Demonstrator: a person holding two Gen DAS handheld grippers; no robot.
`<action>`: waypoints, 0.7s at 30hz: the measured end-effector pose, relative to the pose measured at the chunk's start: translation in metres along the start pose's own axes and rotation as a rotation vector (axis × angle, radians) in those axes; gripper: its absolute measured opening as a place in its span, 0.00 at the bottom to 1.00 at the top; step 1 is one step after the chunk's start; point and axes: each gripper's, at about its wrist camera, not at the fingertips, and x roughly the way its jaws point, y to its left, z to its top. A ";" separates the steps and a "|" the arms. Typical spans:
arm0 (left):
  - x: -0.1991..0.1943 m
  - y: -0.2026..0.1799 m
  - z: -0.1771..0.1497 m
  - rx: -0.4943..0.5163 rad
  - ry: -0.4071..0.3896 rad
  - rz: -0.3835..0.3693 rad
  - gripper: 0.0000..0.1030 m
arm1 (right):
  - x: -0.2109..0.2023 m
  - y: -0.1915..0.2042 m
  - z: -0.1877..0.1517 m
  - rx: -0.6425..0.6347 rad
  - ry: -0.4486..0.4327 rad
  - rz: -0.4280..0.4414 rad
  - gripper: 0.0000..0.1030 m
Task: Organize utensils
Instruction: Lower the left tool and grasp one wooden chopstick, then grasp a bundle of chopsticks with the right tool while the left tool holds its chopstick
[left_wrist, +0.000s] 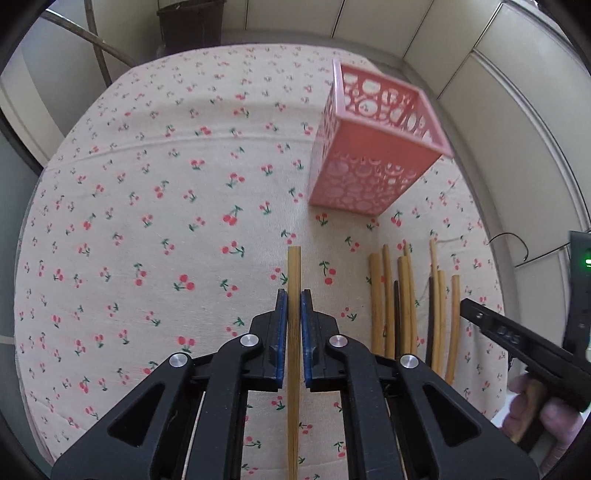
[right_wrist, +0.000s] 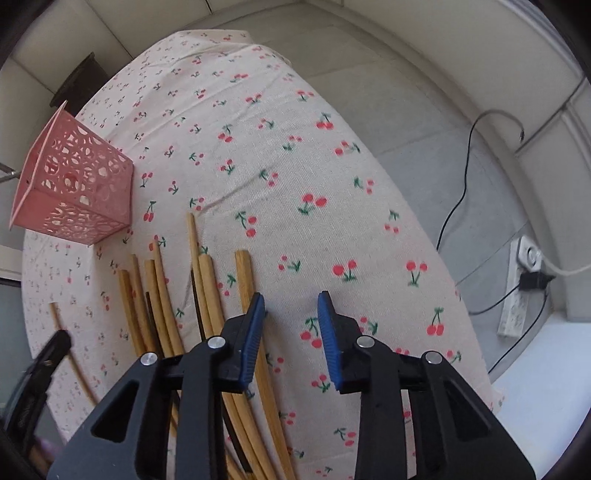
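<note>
My left gripper (left_wrist: 294, 297) is shut on a single bamboo chopstick (left_wrist: 294, 269), whose end sticks out past the blue pads above the cherry-print cloth. A pink perforated holder (left_wrist: 373, 147) stands ahead and to the right, also in the right wrist view (right_wrist: 74, 184). Several bamboo chopsticks and a dark one lie in a loose bunch (left_wrist: 410, 306) on the cloth to the right. My right gripper (right_wrist: 291, 306) is open and empty, just right of that bunch (right_wrist: 177, 295), its left pad over one chopstick (right_wrist: 245, 277).
The table's cherry-print cloth (left_wrist: 166, 206) reaches a tiled wall on the right. In the right wrist view the floor holds a power strip (right_wrist: 517, 295) and black cables (right_wrist: 465, 177) past the table edge. A dark bin (left_wrist: 192, 26) stands behind the table.
</note>
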 end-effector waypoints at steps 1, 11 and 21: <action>-0.004 -0.001 0.001 0.006 -0.009 -0.002 0.06 | 0.001 0.004 0.000 -0.011 -0.002 -0.012 0.28; -0.016 0.013 0.003 -0.019 -0.013 -0.041 0.06 | -0.010 0.005 0.001 0.039 -0.006 0.050 0.35; -0.012 0.015 0.004 -0.029 0.007 -0.049 0.07 | 0.002 0.014 -0.003 -0.023 0.027 0.049 0.43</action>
